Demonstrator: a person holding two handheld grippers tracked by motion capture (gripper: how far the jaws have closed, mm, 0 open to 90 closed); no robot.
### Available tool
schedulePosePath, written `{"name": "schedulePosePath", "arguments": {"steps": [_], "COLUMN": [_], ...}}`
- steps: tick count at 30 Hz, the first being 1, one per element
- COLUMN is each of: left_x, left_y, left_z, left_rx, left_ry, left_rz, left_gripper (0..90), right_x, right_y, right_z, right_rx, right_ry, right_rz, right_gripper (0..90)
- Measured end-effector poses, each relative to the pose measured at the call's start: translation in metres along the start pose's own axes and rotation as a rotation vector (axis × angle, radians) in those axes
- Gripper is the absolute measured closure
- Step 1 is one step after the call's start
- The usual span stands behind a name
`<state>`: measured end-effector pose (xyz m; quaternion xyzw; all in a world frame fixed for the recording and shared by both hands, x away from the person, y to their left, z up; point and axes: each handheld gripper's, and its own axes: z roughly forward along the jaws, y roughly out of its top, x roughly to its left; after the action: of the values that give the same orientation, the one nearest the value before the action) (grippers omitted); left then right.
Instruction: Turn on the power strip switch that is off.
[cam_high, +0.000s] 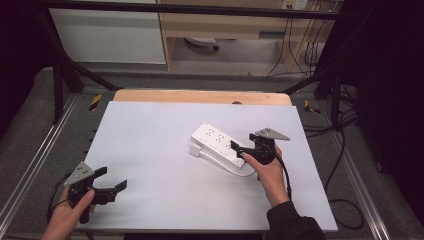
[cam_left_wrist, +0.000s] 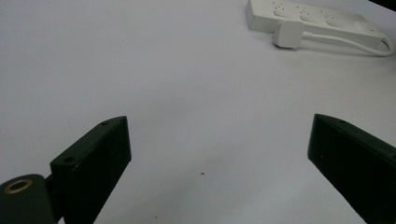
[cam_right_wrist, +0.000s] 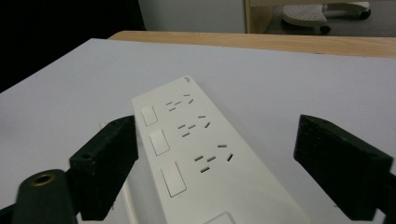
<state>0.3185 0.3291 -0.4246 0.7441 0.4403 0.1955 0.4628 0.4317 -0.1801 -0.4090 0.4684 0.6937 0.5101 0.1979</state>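
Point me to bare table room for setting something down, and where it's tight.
Widest free patch: the white table top between the left gripper and the power strip. The far strip, between the power strip and the wooden edge, is bare too. Crowded on the right: the right gripper hangs open over the power strip's near end, with its plug and cord alongside.

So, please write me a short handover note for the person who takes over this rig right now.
Left gripper: open, holds nothing, low over the near left part of the white table.
Right gripper: open, its jaws stand on both sides of the near end of the white power strip without pressing it.
The power strip lies flat at centre right; its cable loops back and its plug lies beside it.
Done: right gripper is at the strip.
Left: probably to grasp the strip or plug.
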Motion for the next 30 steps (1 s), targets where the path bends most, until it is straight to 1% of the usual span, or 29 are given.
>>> {"name": "schedulePosePath", "arguments": {"steps": [2, 4, 16, 20, 28, 30], "left_x": [0.0, 0.0, 0.0, 0.0, 0.0, 0.0], "left_y": [0.0, 0.0, 0.0, 0.0, 0.0, 0.0], "left_z": [0.0, 0.0, 0.0, 0.0, 0.0, 0.0], "left_rx": [0.001, 0.002, 0.004, 0.003, 0.002, -0.001], "left_ry": [0.0, 0.0, 0.0, 0.001, 0.0, -0.001], "left_rz": [0.0, 0.0, 0.0, -0.001, -0.001, -0.003], "left_gripper": [6.1, 6.1, 6.1, 6.1, 6.1, 6.1], "right_x": [-0.001, -0.002, -0.009, -0.014, -0.022, -0.024], "right_y": [0.002, 0.003, 0.007, 0.007, 0.006, 0.004], "right_z": [-0.002, -0.005, -0.025, -0.032, -0.048, -0.052], "right_rx": [-0.006, -0.01, -0.025, -0.037, -0.047, -0.052], "right_ry": [-0.01, -0.02, -0.071, -0.069, -0.095, -0.108], "right_rz": [0.017, 0.019, -0.002, 0.005, -0.025, -0.034], "right_gripper": [7.7, 6.0, 5.7, 4.7, 4.1, 4.2]}}
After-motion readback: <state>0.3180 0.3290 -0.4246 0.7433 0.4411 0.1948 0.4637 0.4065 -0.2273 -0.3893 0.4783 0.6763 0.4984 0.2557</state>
